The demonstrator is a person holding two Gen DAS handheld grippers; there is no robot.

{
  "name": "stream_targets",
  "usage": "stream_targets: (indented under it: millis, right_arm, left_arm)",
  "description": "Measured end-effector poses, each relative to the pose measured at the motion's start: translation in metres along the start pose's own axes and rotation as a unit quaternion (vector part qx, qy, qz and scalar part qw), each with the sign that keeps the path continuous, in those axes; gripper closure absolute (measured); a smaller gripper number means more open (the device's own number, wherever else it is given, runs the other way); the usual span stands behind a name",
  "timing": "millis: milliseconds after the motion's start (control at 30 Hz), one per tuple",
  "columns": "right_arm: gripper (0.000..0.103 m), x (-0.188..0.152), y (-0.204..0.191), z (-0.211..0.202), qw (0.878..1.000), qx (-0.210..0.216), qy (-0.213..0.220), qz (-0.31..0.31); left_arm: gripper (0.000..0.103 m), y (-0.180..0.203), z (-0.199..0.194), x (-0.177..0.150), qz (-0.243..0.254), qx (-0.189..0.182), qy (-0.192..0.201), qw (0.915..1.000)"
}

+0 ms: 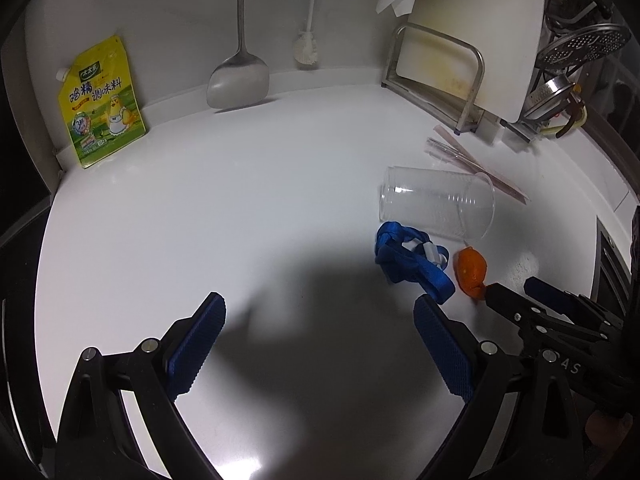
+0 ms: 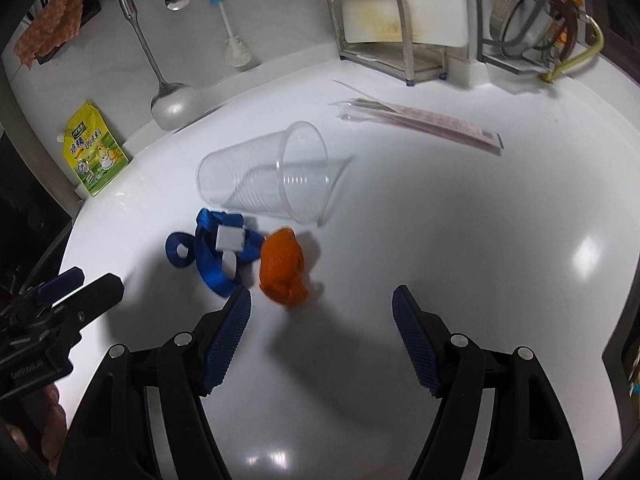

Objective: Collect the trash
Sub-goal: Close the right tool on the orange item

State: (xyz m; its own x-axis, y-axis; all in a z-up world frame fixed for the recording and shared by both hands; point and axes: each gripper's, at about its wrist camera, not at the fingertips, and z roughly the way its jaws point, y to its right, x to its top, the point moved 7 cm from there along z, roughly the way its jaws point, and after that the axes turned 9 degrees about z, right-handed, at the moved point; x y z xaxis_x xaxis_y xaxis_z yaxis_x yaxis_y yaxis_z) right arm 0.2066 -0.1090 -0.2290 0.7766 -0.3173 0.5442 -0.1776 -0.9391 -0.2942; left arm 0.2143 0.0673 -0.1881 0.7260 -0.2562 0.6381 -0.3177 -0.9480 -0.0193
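A: On the white table [image 2: 460,220], risks?
B: Right hand-held gripper [image 2: 320,300] wide, empty; orange net wad [image 2: 280,268] just beside its left finger, nearly touching blue strap [image 2: 212,256]. Closing could snag the strap or nudge the clear cup [image 2: 264,176].
A: Left?
B: Left hand-held gripper [image 1: 320,320] wide, empty, trash far right.

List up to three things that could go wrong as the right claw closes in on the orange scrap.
1. The right claw is open beside the orange net scrap; its near finger could snag the blue lanyard touching it.
2. The clear plastic cup lies on its side and may roll if bumped.
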Motion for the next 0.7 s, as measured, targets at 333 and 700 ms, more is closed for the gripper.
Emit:
stream_targets:
  millis: [333, 700]
  right_arm:
    - [0.033, 0.012, -0.013, 0.018, 1.000, -0.007, 0.005, -0.028]
    - [0.062, 0.009, -0.019, 0.027, 0.999, -0.005, -0.003, -0.040]
  left_arm:
    - [0.010, -0.002, 0.002, 0.001, -0.004, -0.005, -0.003, 1.0000]
    - [0.010, 0.003, 0.004, 0.002, -0.004, -0.010, -0.004, 0.9999]
